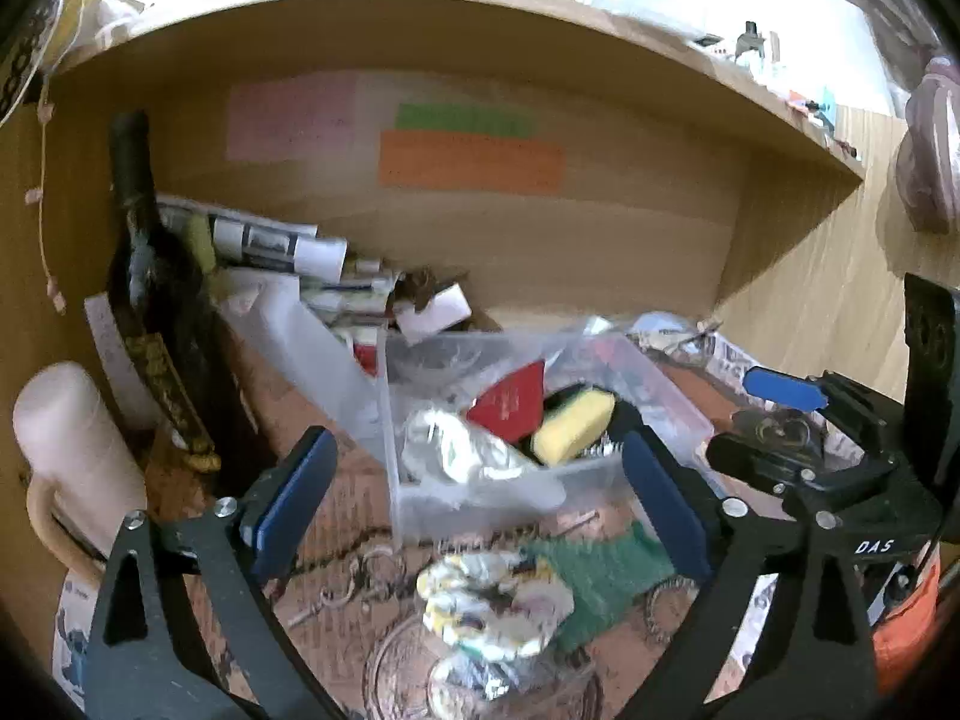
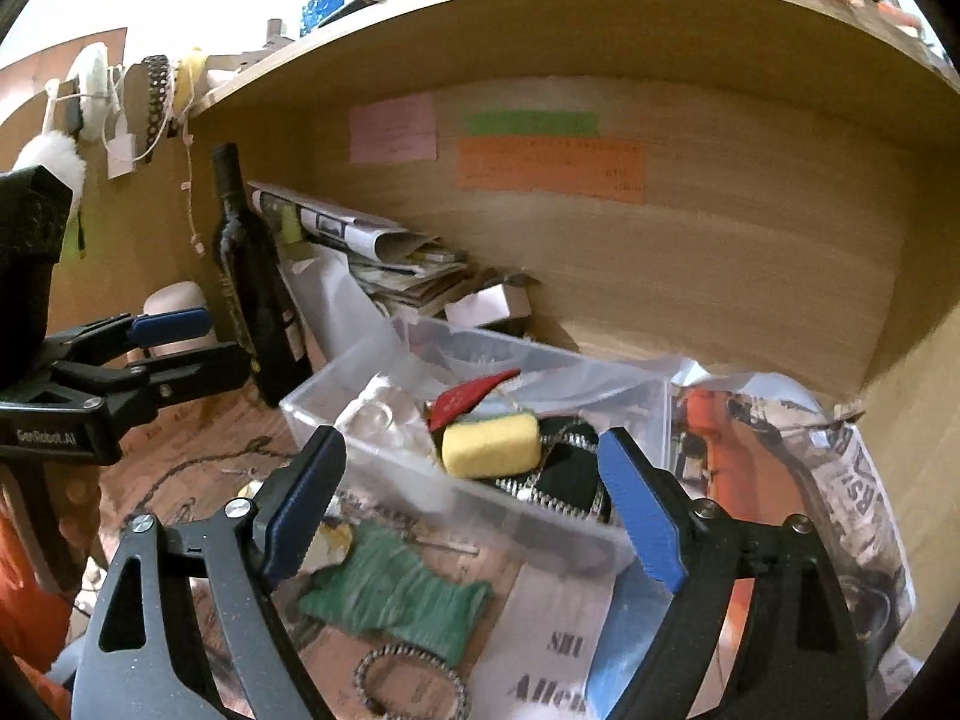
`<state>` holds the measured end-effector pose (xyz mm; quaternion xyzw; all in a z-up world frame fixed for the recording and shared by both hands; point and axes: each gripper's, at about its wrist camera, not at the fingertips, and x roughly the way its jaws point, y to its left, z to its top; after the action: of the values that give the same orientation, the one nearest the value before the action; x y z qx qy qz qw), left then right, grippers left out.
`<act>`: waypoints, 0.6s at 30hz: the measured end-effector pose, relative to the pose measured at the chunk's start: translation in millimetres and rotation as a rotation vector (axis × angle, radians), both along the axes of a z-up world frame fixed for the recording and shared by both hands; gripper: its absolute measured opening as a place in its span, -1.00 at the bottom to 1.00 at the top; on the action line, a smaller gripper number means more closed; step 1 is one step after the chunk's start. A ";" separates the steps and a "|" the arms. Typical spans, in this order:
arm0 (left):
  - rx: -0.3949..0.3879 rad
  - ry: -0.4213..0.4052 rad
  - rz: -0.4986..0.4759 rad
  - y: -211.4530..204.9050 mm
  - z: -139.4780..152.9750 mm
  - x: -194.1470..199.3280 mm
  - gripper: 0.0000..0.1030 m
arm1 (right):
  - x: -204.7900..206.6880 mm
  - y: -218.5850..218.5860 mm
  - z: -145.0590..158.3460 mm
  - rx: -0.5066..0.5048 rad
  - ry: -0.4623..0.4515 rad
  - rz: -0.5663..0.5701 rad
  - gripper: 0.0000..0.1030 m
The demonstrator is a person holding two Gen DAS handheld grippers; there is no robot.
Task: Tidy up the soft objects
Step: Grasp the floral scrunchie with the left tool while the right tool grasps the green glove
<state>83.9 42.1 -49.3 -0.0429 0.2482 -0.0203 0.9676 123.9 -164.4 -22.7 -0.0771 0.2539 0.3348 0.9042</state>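
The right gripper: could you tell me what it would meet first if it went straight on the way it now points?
Most likely the clear plastic bin: the right gripper stands open, aimed at its near rim, with the yellow sponge just behind. Depth is hard to judge through the fisheye.

Clear glossy plastic bin [image 2: 384, 420] — porous yellow sponge [image 2: 489, 444] inside; matt wood-grain shelf [image 2: 720, 276], dark glass bottle [image 2: 252, 276].
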 end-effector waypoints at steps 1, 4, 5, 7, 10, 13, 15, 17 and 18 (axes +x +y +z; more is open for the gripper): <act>0.001 0.012 0.000 0.5 -3.3 -1.7 0.91 | -2.1 -1.2 -2.2 0.000 0.007 0.001 0.64; 0.003 0.053 0.001 1.8 -16.1 -2.6 0.91 | -7.4 -3.5 -13.6 -0.013 0.041 0.005 0.64; 0.001 0.070 0.002 2.4 -20.9 -2.4 0.91 | -9.3 -4.3 -16.4 -0.018 0.049 0.005 0.64; -0.006 0.103 -0.002 3.4 -30.6 -2.3 0.91 | -10.1 -4.1 -26.1 -0.032 0.078 0.007 0.64; -0.021 0.155 -0.009 4.0 -46.8 -0.3 0.91 | -9.1 -1.8 -42.7 -0.059 0.130 0.017 0.64; -0.045 0.199 -0.013 5.4 -61.4 3.2 0.91 | -6.6 2.9 -59.2 -0.086 0.185 0.034 0.64; -0.063 0.225 -0.014 6.9 -70.3 5.5 0.91 | -3.1 6.9 -68.6 -0.103 0.219 0.046 0.64; -0.078 0.250 -0.018 8.2 -78.7 7.4 0.91 | 0.1 10.6 -75.7 -0.109 0.253 0.062 0.64; -0.081 0.255 -0.018 8.9 -81.2 7.9 0.91 | 2.2 12.7 -79.5 -0.111 0.273 0.070 0.64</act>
<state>91.9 51.0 -130.6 -0.0818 0.3684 -0.0333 0.9255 126.2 -151.7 -102.2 -0.0896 0.3899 0.3589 0.8433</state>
